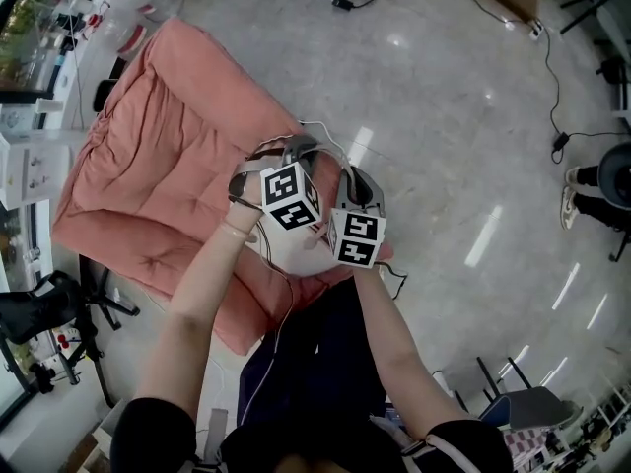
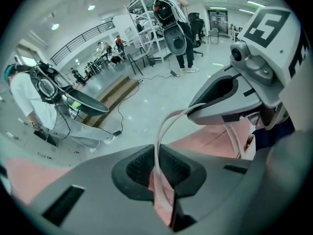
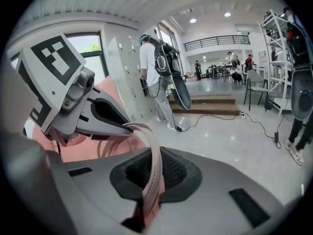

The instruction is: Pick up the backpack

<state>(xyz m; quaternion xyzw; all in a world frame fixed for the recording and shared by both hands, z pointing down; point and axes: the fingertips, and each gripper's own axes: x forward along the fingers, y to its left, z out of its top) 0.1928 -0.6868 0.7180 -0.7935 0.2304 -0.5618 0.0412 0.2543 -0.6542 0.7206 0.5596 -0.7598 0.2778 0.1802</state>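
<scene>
Pink on pink here, so bear with me. Both hands sit close together over the front edge of a big salmon padded sofa (image 1: 148, 175), and the marker cubes (image 1: 291, 196) are nearly touching in the head view.

The left tongs (image 2: 164, 187) are clamped shut on a pale pink strap (image 2: 157, 146). You can follow that strap arcing up out of them and straight into the right tongs (image 3: 148, 182), which are closed on the same strap too. The right gripper view is basically the mirror image: the strap is pinched between the pads, then loops over to the tips of the left one. So it's one loop with two grips, right beside each other.

The backpack (image 1: 294, 254) itself is hard to see. It's a pale pink lump just below the two cubes, between the person's forearms, at the sofa's front edge. I honestly can't tell whether it hangs free or rests on the cushion.

All around is shiny grey floor (image 1: 444, 116). In the right gripper view a person in a white shirt (image 3: 149, 62) stands by the wall, well apart from all this.
</scene>
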